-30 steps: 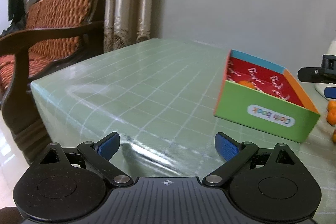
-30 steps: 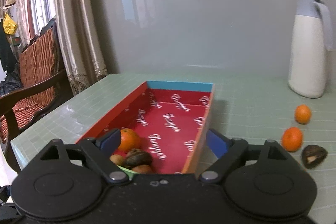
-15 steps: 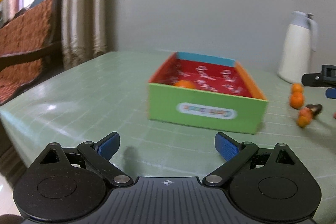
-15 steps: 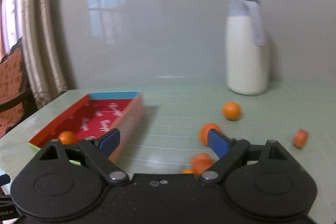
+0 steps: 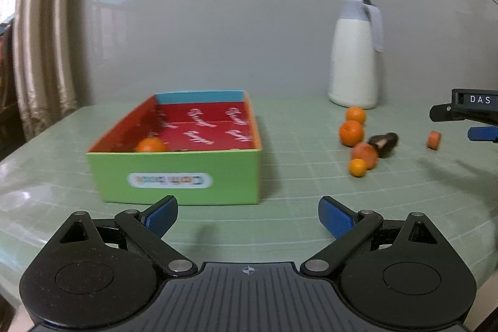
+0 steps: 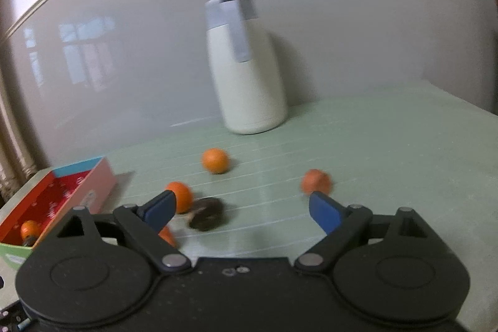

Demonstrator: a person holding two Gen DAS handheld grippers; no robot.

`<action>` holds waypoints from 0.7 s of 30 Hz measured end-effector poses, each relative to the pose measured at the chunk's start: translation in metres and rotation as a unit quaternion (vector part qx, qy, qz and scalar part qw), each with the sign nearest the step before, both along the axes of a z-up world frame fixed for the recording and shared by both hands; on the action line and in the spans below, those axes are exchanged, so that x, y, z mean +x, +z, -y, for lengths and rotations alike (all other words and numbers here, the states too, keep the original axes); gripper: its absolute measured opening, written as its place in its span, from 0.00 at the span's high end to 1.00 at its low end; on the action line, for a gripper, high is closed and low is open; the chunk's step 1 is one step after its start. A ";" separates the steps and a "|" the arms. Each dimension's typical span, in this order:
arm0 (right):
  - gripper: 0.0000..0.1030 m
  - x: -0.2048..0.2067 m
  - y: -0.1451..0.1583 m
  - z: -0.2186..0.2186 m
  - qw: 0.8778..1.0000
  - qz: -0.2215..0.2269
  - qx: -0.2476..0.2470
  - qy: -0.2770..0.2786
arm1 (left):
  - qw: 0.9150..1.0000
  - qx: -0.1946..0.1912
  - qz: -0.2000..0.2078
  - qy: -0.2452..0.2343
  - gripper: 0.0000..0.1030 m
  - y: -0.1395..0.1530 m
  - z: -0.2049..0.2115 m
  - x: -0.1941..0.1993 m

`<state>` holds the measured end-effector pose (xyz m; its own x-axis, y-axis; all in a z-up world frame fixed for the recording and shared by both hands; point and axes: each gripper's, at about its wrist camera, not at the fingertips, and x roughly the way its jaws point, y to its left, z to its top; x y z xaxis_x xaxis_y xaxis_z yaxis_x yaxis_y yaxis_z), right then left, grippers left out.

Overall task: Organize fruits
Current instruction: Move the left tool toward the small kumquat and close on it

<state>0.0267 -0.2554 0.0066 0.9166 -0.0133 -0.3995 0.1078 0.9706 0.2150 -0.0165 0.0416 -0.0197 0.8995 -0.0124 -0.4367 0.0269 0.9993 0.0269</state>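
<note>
Left wrist view: left gripper (image 5: 248,217) low over the green worktop (image 5: 295,207), fingers (image 5: 162,215) spread wide, nothing between them. Box (image 5: 174,176) just ahead, green front wall, red lining; one orange (image 5: 150,145) inside near the front wall. Right of the box, well apart from it, loose fruit in a cluster: two oranges (image 5: 351,132) toward the jug (image 5: 355,55), a dark fruit (image 5: 384,141), a reddish one (image 5: 364,154) and a small orange one in front; a single piece (image 5: 434,140) further right. Right gripper (image 5: 467,117) enters at the right edge above the worktop. Right wrist view (blurred): right gripper (image 6: 241,212), fingers wide, empty, over the loose fruit. Dark fruit (image 6: 206,213) just ahead between the fingers; oranges (image 6: 215,161) beyond; box (image 6: 56,201) at far left.
</note>
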 end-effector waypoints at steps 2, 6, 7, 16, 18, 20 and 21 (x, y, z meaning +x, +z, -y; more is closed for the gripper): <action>0.10 -0.003 -0.001 0.009 1.000 -0.001 0.004 -0.011 | 1.000 -0.001 -0.001 -0.009 0.06 0.000 0.008 0.002; 0.10 -0.008 -0.004 0.025 1.000 -0.004 0.016 -0.024 | 0.999 0.004 -0.006 -0.034 0.06 0.001 0.025 0.006; 0.10 -0.009 -0.004 0.027 1.000 -0.004 0.015 -0.026 | 0.999 0.004 -0.007 -0.039 0.06 0.002 0.029 0.007; 0.10 -0.021 -0.006 0.046 0.999 -0.001 0.019 -0.044 | 0.995 0.004 -0.025 -0.094 0.07 0.009 0.068 0.036; 0.10 -0.022 -0.006 0.051 0.999 0.000 0.021 -0.049 | 0.994 0.005 -0.031 -0.102 0.07 0.009 0.074 0.045; 0.10 -0.024 -0.007 0.056 0.998 0.000 0.023 -0.054 | 0.993 0.005 -0.036 -0.109 0.07 0.010 0.080 0.052; 0.10 -0.025 -0.007 0.059 0.998 0.000 0.026 -0.056 | 0.993 0.008 -0.037 -0.111 0.07 0.010 0.083 0.056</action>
